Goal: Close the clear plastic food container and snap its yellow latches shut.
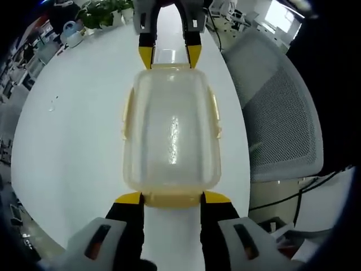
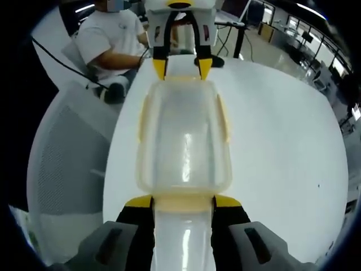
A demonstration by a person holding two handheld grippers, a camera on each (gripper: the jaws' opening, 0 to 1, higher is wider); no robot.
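Note:
A clear plastic container (image 1: 171, 132) lies lengthwise on the white table (image 1: 73, 141) with its lid on. Pale yellow latches run along its long sides (image 1: 128, 113) (image 1: 215, 113). My left gripper (image 1: 172, 198) is open at the near end, its yellow tips on either side of the end latch (image 1: 172, 199). At the far end, the right gripper (image 1: 170, 56) faces it. In the right gripper view the same container (image 2: 183, 135) lies ahead. There my right gripper (image 2: 183, 201) is open around its end latch (image 2: 183, 201), and the left gripper (image 2: 182, 65) stands opposite.
A grey mesh office chair (image 1: 276, 113) stands close to the table edge; it is the chair (image 2: 62, 158) in the right gripper view. Potted plants (image 1: 104, 14) sit at the table's far end. A person in a white shirt (image 2: 110, 39) sits beyond the table.

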